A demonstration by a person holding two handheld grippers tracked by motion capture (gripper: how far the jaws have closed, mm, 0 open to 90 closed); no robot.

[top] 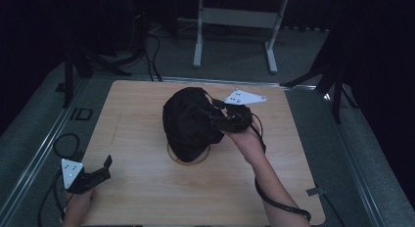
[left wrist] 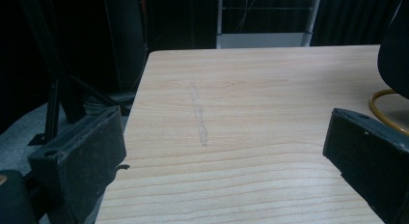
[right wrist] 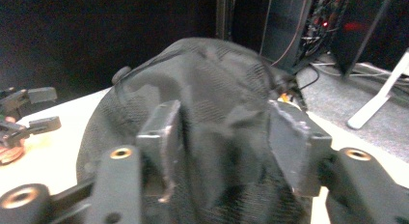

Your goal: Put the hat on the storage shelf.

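Jaws on my right gripper (right wrist: 222, 151) are partly closed, pinching a fold of the black mesh cap (top: 188, 122), which sits mid-table over a yellow ring (top: 188, 158) of some stand. My left gripper (top: 95, 175) idles wide open and empty at the near left corner of the wooden table (top: 147, 197). I judge the work barely underway: fabric gripped, cap not yet pulled off the stand

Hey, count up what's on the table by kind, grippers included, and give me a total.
Black mesh cap: 1
Yellow ring under the cap: 1
Grippers: 2, the left gripper open near the table's corner, the right gripper with cap fabric between its jaws
Total: 4
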